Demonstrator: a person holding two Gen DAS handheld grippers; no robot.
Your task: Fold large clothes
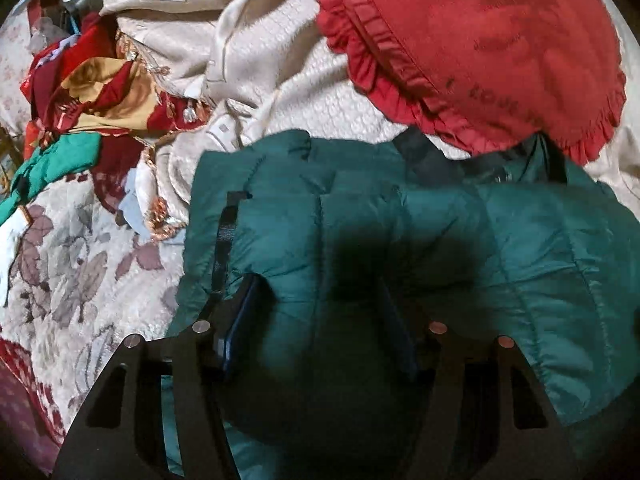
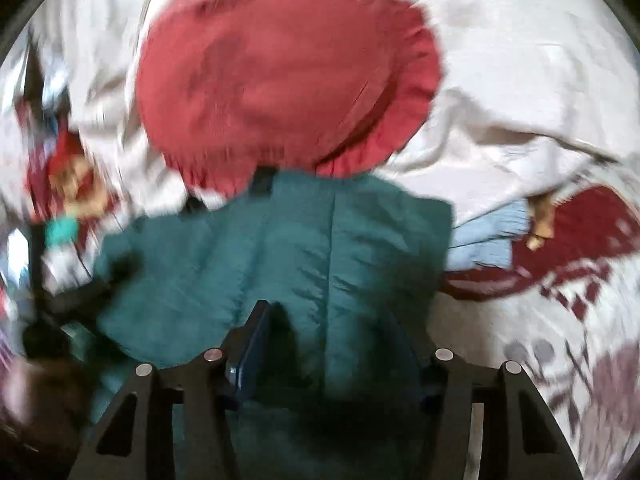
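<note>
A teal quilted jacket [image 1: 440,240] lies spread on the bed, and its far edge is tucked under a red frilled cushion [image 1: 480,48]. My left gripper [image 1: 320,284] hangs low over the jacket's left part with its jaws apart. Puffy fabric bulges between the fingers, and the pads do not press on it. A black strap [image 1: 226,236] runs along the jacket's left edge beside the left finger. The right wrist view is blurred. There my right gripper [image 2: 332,312] stands open over the jacket [image 2: 240,248], with fabric between its fingers, below the cushion [image 2: 280,72].
A cream bedspread [image 1: 280,92] is rumpled behind the jacket. A heap of red and gold clothes [image 1: 92,96] and a green cloth [image 1: 52,160] lie at the left on a leaf-print quilt [image 1: 72,272]. A light blue cloth [image 2: 488,236] lies right of the jacket.
</note>
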